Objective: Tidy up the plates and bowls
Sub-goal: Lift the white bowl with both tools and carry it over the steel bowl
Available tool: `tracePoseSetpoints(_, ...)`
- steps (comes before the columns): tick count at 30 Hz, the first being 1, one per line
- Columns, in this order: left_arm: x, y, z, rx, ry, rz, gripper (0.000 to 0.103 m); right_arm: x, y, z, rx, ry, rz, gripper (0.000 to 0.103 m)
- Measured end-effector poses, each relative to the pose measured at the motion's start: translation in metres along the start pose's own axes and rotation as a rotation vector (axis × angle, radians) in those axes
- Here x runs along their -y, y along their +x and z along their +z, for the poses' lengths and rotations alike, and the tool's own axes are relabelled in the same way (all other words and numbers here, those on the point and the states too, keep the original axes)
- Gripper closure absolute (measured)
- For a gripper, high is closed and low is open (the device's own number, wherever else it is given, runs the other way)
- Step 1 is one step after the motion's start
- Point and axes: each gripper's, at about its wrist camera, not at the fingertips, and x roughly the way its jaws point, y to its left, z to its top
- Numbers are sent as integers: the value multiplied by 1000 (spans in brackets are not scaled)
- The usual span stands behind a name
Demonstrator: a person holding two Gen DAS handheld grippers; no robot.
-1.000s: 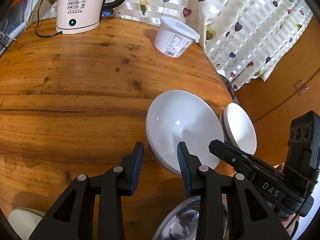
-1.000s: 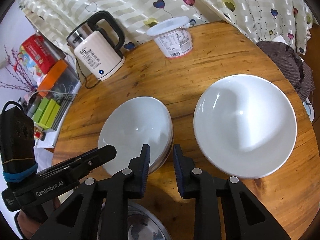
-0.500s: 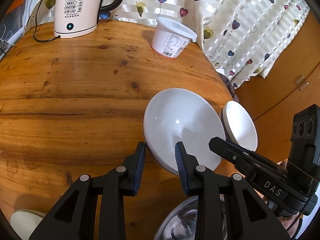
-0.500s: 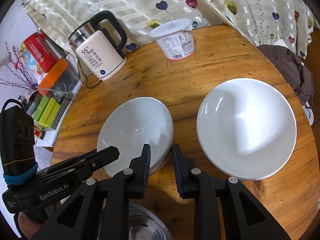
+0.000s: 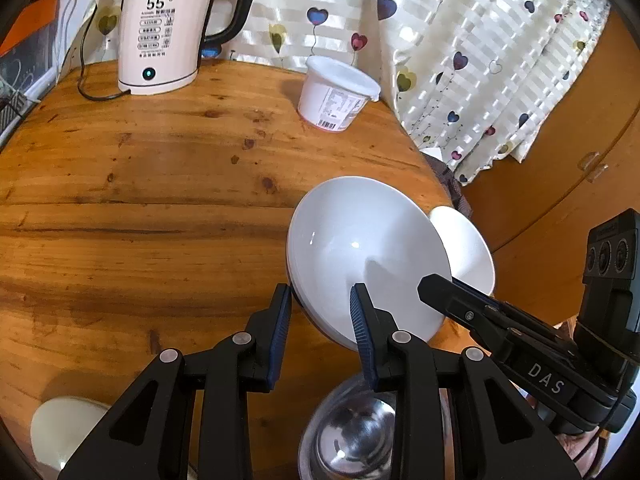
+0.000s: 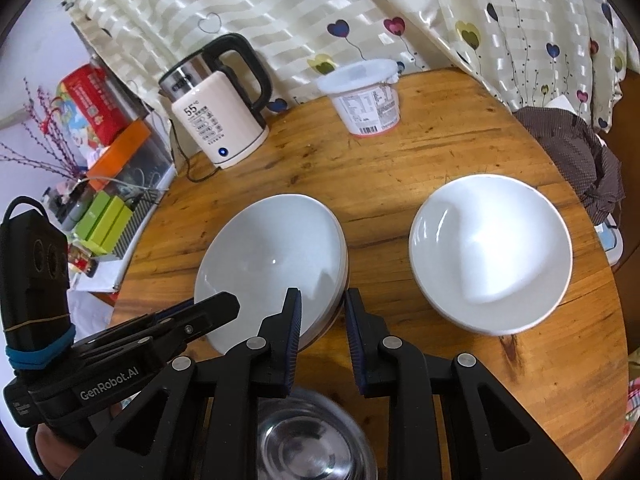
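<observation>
A stack of white bowls [image 5: 360,248] [image 6: 272,248] hangs tilted just above the round wooden table [image 5: 140,200]. My left gripper [image 5: 322,304] is shut on its near left rim, one pad inside the top bowl and one outside. On the near right rim my right gripper [image 6: 322,312] is shut the same way. Each gripper shows at the edge of the other's view. A second white bowl [image 6: 492,252] [image 5: 468,248] rests on the table to the right. Below the fingers sits a steel bowl [image 5: 352,436] [image 6: 312,440].
A cream kettle [image 5: 160,40] [image 6: 216,120] with its cord and a white lidded tub [image 5: 336,96] [image 6: 366,100] stand at the back by the heart-print curtain. A cream dish [image 5: 60,428] lies near left. A dark cloth [image 6: 576,168] hangs past the table's right edge.
Both grippers have risen with the stack of bowls held between them. The kettle and tub now sit lower in both views, and more of the far table shows.
</observation>
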Motion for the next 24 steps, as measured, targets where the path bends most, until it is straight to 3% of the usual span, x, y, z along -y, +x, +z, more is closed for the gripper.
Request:
tracePoseSetpoints(13,14,-37,-24,32,30,-3,71,-19,-41,-25,42,-20,-8,81)
tracePoseSetpoints(24,21,-51,-55,13,45,-2,71,-22,-61,-59,28,-8,-20,81)
